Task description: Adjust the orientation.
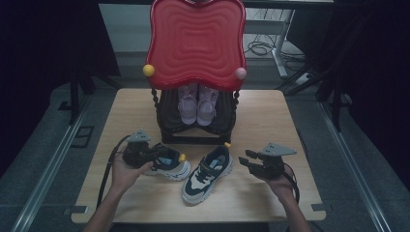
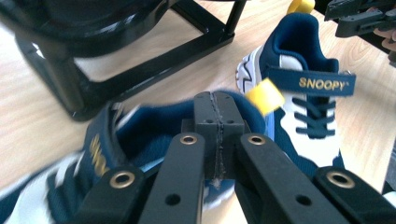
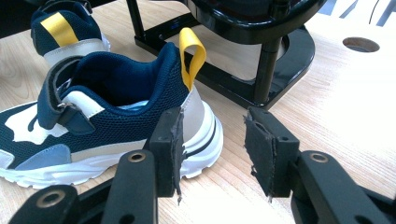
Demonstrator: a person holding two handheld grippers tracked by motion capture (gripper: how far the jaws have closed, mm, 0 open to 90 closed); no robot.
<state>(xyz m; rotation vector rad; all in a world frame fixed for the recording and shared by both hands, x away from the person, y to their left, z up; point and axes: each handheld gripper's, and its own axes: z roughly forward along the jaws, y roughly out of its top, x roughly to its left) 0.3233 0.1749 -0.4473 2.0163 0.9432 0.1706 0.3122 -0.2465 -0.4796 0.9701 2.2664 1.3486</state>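
Observation:
Two navy-and-white children's shoes with yellow heel loops are on the wooden table (image 1: pixel 270 121). My left gripper (image 1: pixel 157 153) (image 2: pixel 218 116) is shut, its pads pinched together at the blue collar of the left shoe (image 1: pixel 170 165) (image 2: pixel 98 154), which looks blurred. The second shoe (image 1: pixel 208 174) (image 2: pixel 308 93) (image 3: pixel 93 107) lies in the middle, toe toward me. My right gripper (image 1: pixel 244 160) (image 3: pixel 212 149) stands open just right of that shoe's heel, one pad beside the heel and nothing between the pads.
A black shoe rack (image 1: pixel 196 128) (image 3: pixel 261 28) with a red wavy top (image 1: pixel 196 43) stands at the table's back middle. A pair of lilac shoes (image 1: pixel 197 104) sits on its shelf. The table's front right corner has a round hole (image 3: pixel 359 44).

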